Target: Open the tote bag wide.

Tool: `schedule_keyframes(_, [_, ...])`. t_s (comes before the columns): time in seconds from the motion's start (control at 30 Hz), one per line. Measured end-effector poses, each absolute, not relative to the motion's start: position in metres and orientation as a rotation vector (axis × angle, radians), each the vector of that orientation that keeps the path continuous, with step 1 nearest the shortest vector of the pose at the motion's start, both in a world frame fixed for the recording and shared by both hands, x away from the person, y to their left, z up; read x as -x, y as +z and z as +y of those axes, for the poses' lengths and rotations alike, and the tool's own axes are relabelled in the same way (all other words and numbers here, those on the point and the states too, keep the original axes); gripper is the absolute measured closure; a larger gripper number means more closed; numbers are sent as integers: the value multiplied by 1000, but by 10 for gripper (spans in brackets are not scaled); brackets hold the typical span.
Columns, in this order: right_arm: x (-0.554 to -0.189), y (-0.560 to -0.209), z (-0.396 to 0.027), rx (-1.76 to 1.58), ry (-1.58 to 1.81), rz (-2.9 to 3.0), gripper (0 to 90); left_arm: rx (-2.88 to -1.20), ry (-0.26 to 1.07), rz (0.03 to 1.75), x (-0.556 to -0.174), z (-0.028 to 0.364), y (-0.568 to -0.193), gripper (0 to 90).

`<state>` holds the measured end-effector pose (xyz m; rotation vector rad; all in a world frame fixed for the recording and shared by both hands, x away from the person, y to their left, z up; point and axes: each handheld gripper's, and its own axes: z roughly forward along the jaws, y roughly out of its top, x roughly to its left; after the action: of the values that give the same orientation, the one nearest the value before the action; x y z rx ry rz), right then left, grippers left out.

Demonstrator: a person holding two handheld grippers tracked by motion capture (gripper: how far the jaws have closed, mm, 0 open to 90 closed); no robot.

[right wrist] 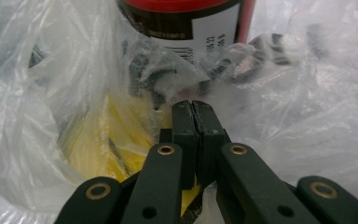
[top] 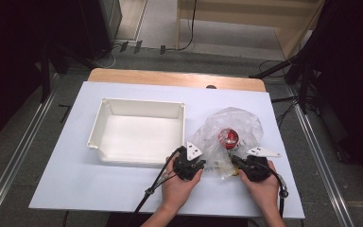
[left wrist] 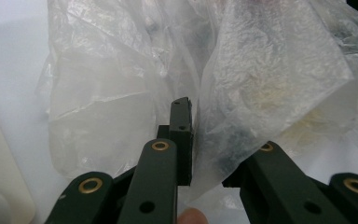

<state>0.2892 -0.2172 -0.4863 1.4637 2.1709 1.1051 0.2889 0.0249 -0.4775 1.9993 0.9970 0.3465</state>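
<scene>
White counter point(top: 75, 189): both tools clenched on bag point(top: 231, 125) film, left tool point(top: 189, 166), right tool point(top: 246, 166). Pull apart evenly; can point(top: 228, 137) ahead may tip.

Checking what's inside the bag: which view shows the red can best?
The right gripper view: the red can sits close, its barcode label readable through the plastic bag. The high view shows only its small red top. In the left gripper view, crumpled plastic hides it.

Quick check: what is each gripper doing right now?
Left gripper: shut on the plastic bag, film pinched between the jaws.
Right gripper: jaws shut together at the bag; whether film is pinched, unclear.
</scene>
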Motion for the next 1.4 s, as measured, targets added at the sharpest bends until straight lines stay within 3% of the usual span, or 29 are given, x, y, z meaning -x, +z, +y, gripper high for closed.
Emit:
schedule_keyframes(0.1, [-282,-479,-219,-1450,1078,2091,787,-1994,345,1001,-289,26,-477,804])
schedule_keyframes(0.27, [-259,-439,-217,-1271,1362,1901,757,-1990,348,992,-288,26,-477,794])
schedule_keyframes(0.37, [-255,-428,-198,-1190,1446,1935,601,-1987,348,986,-288,25,-477,791])
schedule_keyframes(0.47, [-261,-439,-179,-1191,1403,2012,553,-1979,347,967,-286,26,-477,768])
schedule_keyframes(0.63, [-277,-459,-166,-1243,1365,2057,833,-1938,284,946,-277,36,-474,654])
schedule_keyframes(0.7, [-281,-462,-163,-1234,1367,2074,892,-1911,270,950,-271,43,-473,620])
schedule_keyframes(0.9, [-297,-483,-155,-1305,1301,2181,900,-1851,286,909,-256,52,-462,519])
schedule_keyframes(1.03, [-299,-484,-156,-1321,1297,2204,900,-1785,331,914,-256,51,-451,501])
schedule_keyframes(1.13, [-298,-487,-161,-1370,1299,2222,874,-1804,350,949,-263,45,-451,552])
schedule_keyframes(1.3, [-285,-477,-177,-1342,1372,2199,769,-1892,364,1004,-275,36,-466,800])
schedule_keyframes(1.4, [-272,-460,-194,-1304,1425,2101,788,-1928,367,1013,-277,33,-474,890])
